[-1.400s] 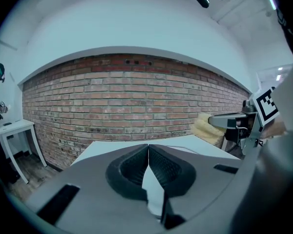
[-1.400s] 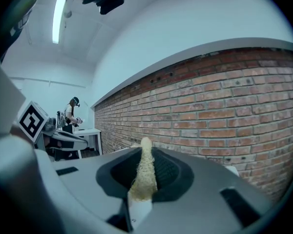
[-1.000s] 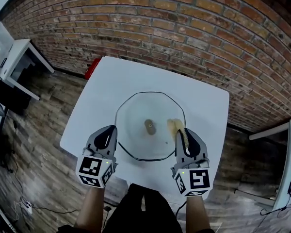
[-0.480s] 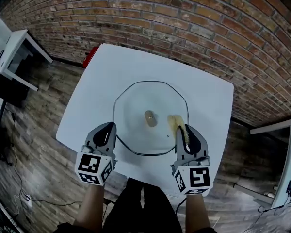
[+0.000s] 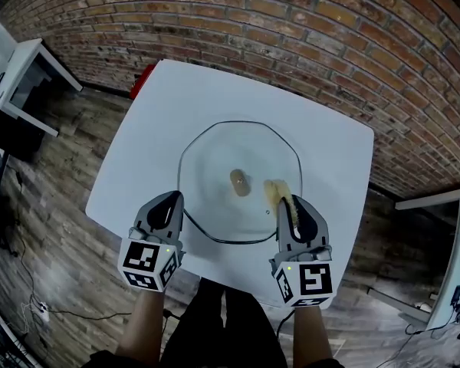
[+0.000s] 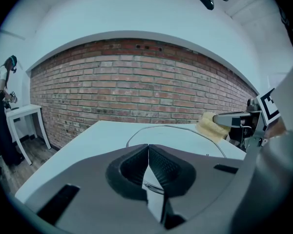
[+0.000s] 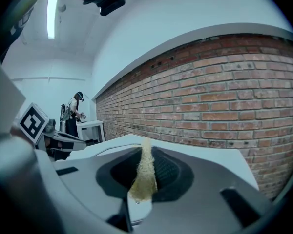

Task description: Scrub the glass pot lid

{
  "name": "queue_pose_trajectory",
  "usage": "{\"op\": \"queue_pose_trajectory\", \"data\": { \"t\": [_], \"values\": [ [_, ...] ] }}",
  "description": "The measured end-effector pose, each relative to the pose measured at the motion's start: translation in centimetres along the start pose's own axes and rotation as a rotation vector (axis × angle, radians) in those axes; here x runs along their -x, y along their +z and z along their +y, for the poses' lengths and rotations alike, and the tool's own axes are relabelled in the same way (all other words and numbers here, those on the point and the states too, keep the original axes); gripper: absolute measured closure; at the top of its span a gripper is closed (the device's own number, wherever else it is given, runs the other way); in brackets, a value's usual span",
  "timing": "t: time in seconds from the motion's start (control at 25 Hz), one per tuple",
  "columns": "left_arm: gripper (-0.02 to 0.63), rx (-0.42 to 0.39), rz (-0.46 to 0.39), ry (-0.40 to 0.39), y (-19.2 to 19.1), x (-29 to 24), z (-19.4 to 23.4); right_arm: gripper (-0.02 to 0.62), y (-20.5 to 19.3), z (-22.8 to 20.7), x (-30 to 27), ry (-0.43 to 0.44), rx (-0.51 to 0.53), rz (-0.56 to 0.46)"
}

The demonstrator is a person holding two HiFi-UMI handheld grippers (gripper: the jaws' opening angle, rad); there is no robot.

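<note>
Glass pot lid (image 5: pixel 215 156) lies flat at centre frame on the white counter (image 5: pixel 153 121), knob (image 5: pixel 238 182) up. My left gripper (image 5: pixel 171 199), lower left, is fully closed on nothing, tips by the lid's near rim (contact unclear). Right gripper (image 5: pixel 287 204) pinches a yellow sponge (image 5: pixel 277 191) over the lid's right side.

The round glass pot lid (image 5: pixel 215 156) lies centred on the white square table (image 5: pixel 157 125), its tan knob (image 5: pixel 238 182) at its middle. The yellow sponge (image 5: pixel 276 192), clamped in the right gripper (image 5: pixel 287 203), sits over the lid's near-right part. The left gripper (image 5: pixel 171 198), jaws together, stands at the lid's near-left rim.
</note>
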State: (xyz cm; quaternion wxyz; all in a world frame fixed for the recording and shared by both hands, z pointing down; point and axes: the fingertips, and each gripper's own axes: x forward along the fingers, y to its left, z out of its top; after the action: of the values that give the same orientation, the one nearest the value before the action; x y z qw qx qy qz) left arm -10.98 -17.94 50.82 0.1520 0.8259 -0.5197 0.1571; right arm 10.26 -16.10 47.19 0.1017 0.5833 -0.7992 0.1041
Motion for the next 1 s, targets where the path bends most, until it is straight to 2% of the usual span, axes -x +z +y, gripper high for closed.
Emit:
{"op": "queue_pose_trajectory", "data": {
  "t": [0.32, 0.6, 0.92, 0.96, 1.0],
  "values": [
    [0.594, 0.051, 0.019, -0.012, -0.7, -0.3, 0.1, 0.537, 0.2, 0.1, -0.1, 0.002, 0.004, -0.002],
    [0.594, 0.062, 0.020, -0.010, -0.8, -0.4, 0.2, 0.537, 0.2, -0.1, 0.0, -0.003, 0.002, -0.004],
    [0.591, 0.172, 0.030, 0.006, -1.5, -0.4, 0.8, 0.537, 0.6, 0.0, -0.1, 0.005, 0.010, -0.007],
    [0.586, 0.179, 0.032, 0.005, -1.5, -0.4, 0.9, 0.537, 0.6, 0.1, -0.2, 0.005, 0.011, -0.007],
    [0.549, 0.189, 0.036, 0.001, -1.7, -0.4, 0.9, 0.537, 0.7, 0.1, -0.2, 0.006, 0.012, -0.007]
  ]
}}
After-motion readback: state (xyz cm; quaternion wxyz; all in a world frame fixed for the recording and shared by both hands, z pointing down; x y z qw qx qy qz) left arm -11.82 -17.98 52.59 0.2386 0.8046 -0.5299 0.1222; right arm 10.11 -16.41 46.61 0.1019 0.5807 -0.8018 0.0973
